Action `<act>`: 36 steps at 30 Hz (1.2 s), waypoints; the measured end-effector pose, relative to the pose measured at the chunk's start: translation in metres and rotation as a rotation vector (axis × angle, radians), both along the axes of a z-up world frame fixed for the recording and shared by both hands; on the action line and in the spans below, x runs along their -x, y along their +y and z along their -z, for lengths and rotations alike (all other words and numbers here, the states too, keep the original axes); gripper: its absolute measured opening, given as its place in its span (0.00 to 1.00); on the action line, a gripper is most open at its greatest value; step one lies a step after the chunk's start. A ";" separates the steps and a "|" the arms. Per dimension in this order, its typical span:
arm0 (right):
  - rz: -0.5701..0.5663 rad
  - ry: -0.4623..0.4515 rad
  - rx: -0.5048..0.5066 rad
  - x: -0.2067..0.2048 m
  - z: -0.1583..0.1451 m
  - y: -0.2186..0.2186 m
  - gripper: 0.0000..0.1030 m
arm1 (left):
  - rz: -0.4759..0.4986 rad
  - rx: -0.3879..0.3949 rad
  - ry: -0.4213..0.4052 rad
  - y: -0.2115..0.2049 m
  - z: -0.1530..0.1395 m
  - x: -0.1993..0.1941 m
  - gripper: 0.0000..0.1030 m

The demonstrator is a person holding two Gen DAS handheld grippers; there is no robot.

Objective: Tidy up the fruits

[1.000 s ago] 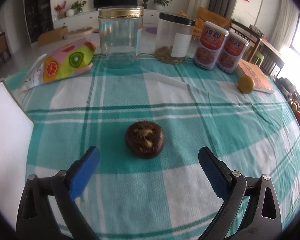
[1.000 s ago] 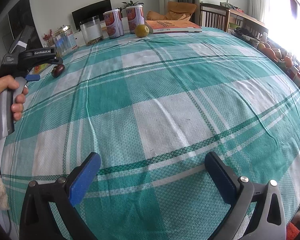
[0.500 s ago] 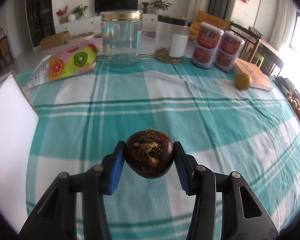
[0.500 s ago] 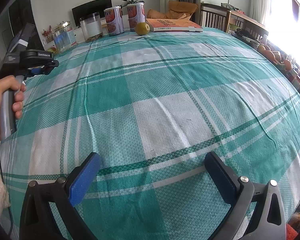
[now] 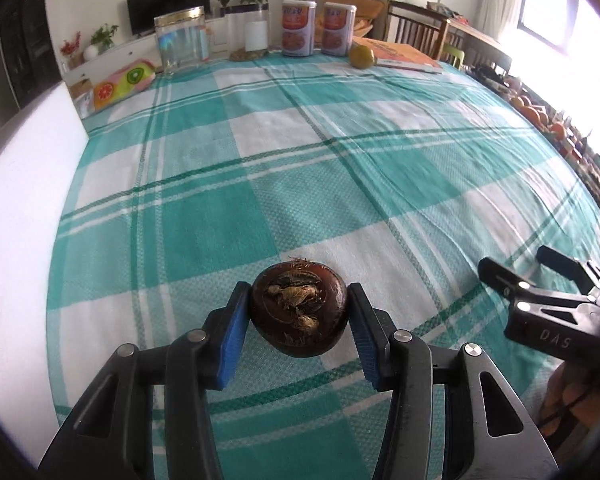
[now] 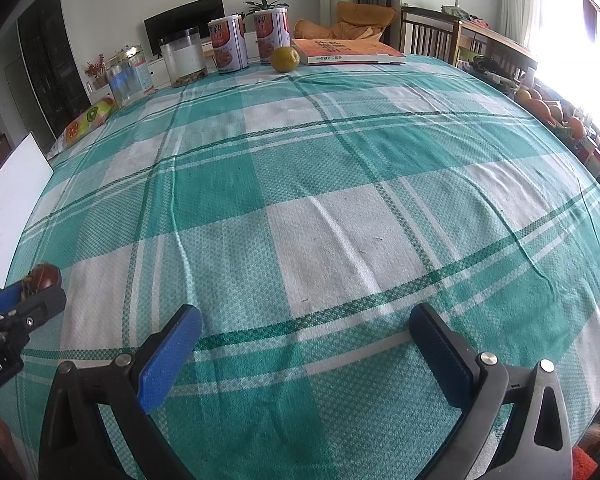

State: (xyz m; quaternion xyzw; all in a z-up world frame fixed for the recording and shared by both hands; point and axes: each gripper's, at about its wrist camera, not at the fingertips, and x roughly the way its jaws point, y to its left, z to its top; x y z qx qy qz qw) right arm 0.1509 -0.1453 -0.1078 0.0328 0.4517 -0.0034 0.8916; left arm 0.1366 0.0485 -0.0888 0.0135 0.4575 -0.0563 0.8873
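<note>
My left gripper (image 5: 298, 314) is shut on a dark brown round fruit (image 5: 298, 310) and holds it above the green checked tablecloth (image 5: 300, 152). The same fruit (image 6: 44, 276) and left gripper (image 6: 20, 300) show at the left edge of the right wrist view. My right gripper (image 6: 306, 334) is open and empty, low over the near part of the cloth; it also shows at the right of the left wrist view (image 5: 540, 280). A yellow-green citrus fruit (image 6: 285, 59) (image 5: 361, 56) lies at the far side beside an orange book (image 6: 344, 51).
At the far edge stand a clear jar with a gold lid (image 5: 182, 42), a jar with a black lid (image 5: 250, 32) and two orange cans (image 5: 318, 28). A fruit-print bag (image 5: 120, 82) lies far left. A white board (image 5: 20, 200) is at the left. Oranges (image 6: 548, 110) sit off the right edge.
My left gripper closed on the brown fruit, lifted it and carried it back toward the near side of the table, beside my right gripper. The right gripper stayed open and nearly still.
</note>
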 end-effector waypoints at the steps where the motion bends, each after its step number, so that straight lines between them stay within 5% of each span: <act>1: 0.000 0.000 -0.001 0.000 0.000 0.000 1.00 | -0.007 -0.010 -0.004 0.000 0.003 -0.001 0.57; 3: 0.000 -0.001 -0.003 0.000 0.000 0.000 1.00 | -0.023 -0.012 -0.009 0.004 0.009 -0.003 0.79; 9: -0.001 -0.003 -0.011 0.001 -0.001 -0.001 1.00 | -0.048 -0.018 -0.017 0.010 0.017 -0.004 0.92; 29: -0.006 0.009 0.019 0.000 0.001 0.003 1.00 | -0.057 -0.024 -0.015 0.010 0.019 -0.005 0.97; 36: -0.180 0.089 0.010 -0.054 -0.013 -0.009 1.00 | -0.057 -0.024 -0.015 0.010 0.019 -0.005 0.97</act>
